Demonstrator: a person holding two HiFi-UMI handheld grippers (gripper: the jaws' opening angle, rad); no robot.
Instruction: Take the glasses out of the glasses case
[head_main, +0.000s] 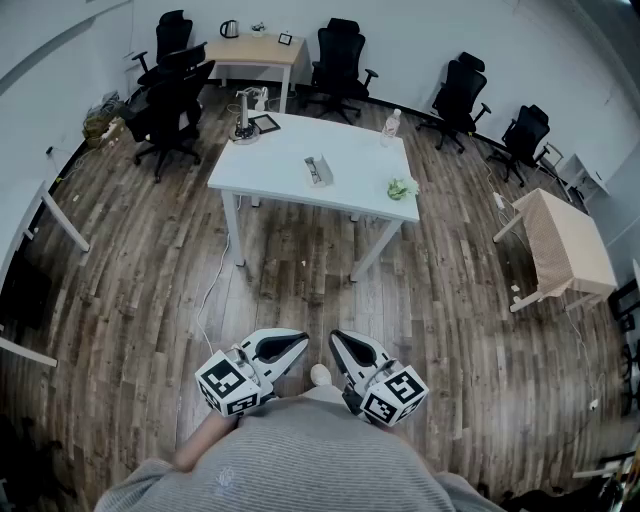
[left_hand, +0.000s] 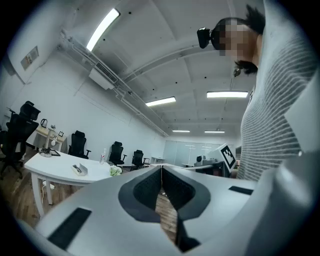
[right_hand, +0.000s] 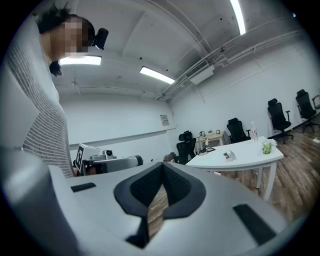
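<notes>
The glasses case (head_main: 318, 170) is a small grey object in the middle of the white table (head_main: 290, 185), far ahead of me. It is too far off to tell if glasses are inside. The case also shows small in the left gripper view (left_hand: 79, 170) and the right gripper view (right_hand: 229, 156). Both grippers are held close to the person's striped torso, above the wooden floor and well short of the table. My left gripper (head_main: 288, 347) and right gripper (head_main: 347, 349) are both shut with nothing in them; their jaws meet at the tips (left_hand: 161, 168) (right_hand: 162, 165).
On the table stand a clear bottle (head_main: 391, 124), a green thing (head_main: 402, 187), a small stand (head_main: 245, 122) and a dark tablet (head_main: 266, 123). Black office chairs (head_main: 170, 105) ring the room. A wooden desk (head_main: 255, 50) is at the back, a wooden table (head_main: 565, 245) on the right.
</notes>
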